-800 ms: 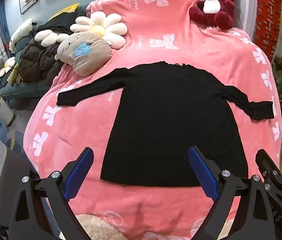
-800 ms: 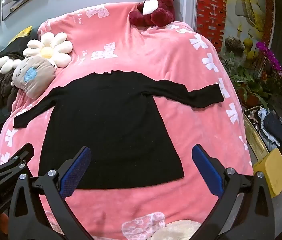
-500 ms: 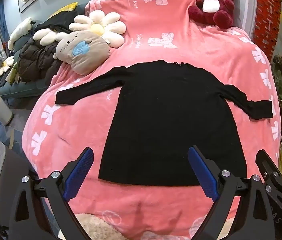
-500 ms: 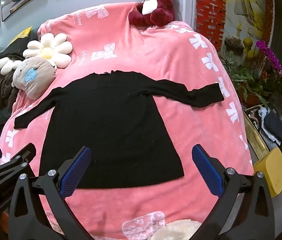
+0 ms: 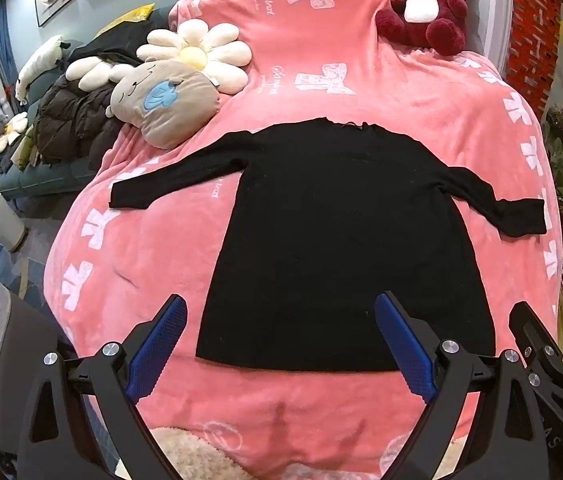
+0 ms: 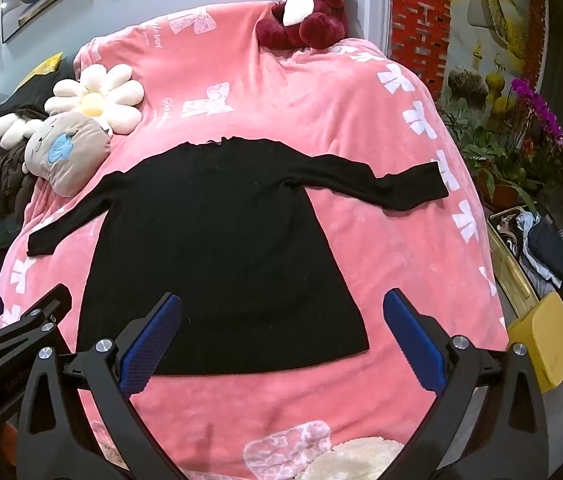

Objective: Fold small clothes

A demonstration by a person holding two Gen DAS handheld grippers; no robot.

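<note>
A small black long-sleeved top (image 5: pixel 341 232) lies flat on the pink blanket (image 5: pixel 129 264), both sleeves spread out sideways, neck at the far side, hem nearest me. It also shows in the right wrist view (image 6: pixel 217 248). My left gripper (image 5: pixel 281 336) is open and empty, held above the hem. My right gripper (image 6: pixel 281 336) is open and empty too, above the hem's right part. Each gripper shows at the edge of the other's view.
A red plush bear (image 5: pixel 429 4) sits at the far edge. A flower cushion (image 5: pixel 197 56) and a beige plush pillow (image 5: pixel 165 104) lie at the far left. A yellow bin of clothes (image 6: pixel 537 264) stands to the right. A fluffy cream item (image 6: pixel 357 460) lies at the near edge.
Both grippers have drifted slightly, so the top sits a touch higher in the left view. The garment has not moved and both grippers stay open.
</note>
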